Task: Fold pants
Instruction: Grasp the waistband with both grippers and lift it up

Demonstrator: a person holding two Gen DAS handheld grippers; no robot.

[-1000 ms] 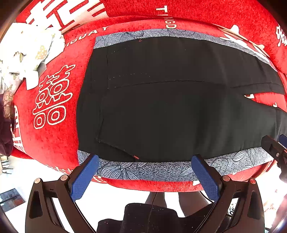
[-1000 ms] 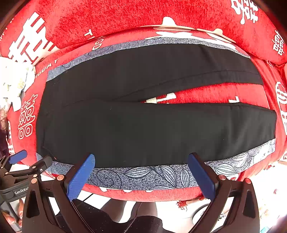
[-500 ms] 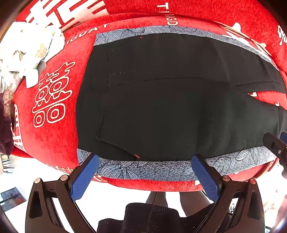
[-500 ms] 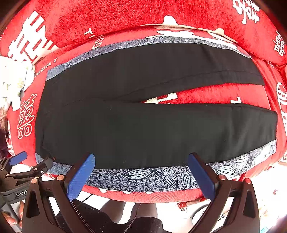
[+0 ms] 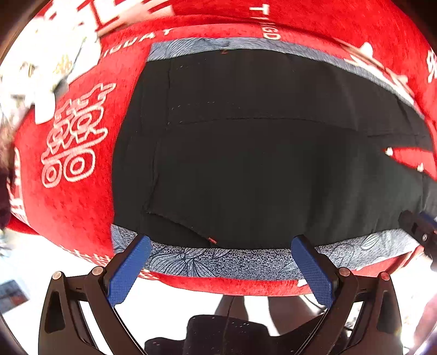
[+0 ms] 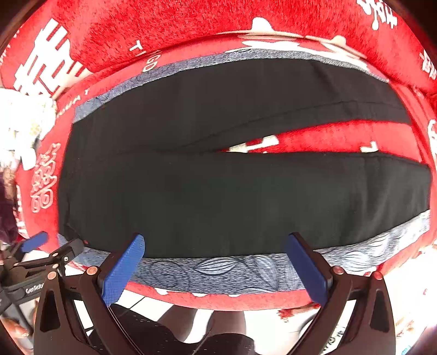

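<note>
Black woven pants (image 6: 232,196) lie flat across centre frame on plush red cover (image 6: 191,24); left gripper (image 5: 221,259) and right gripper (image 6: 215,256) both wide, empty.

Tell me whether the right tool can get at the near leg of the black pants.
Probably yes: the right tool is open at the near edge, and nothing lies over the black pants there.
</note>
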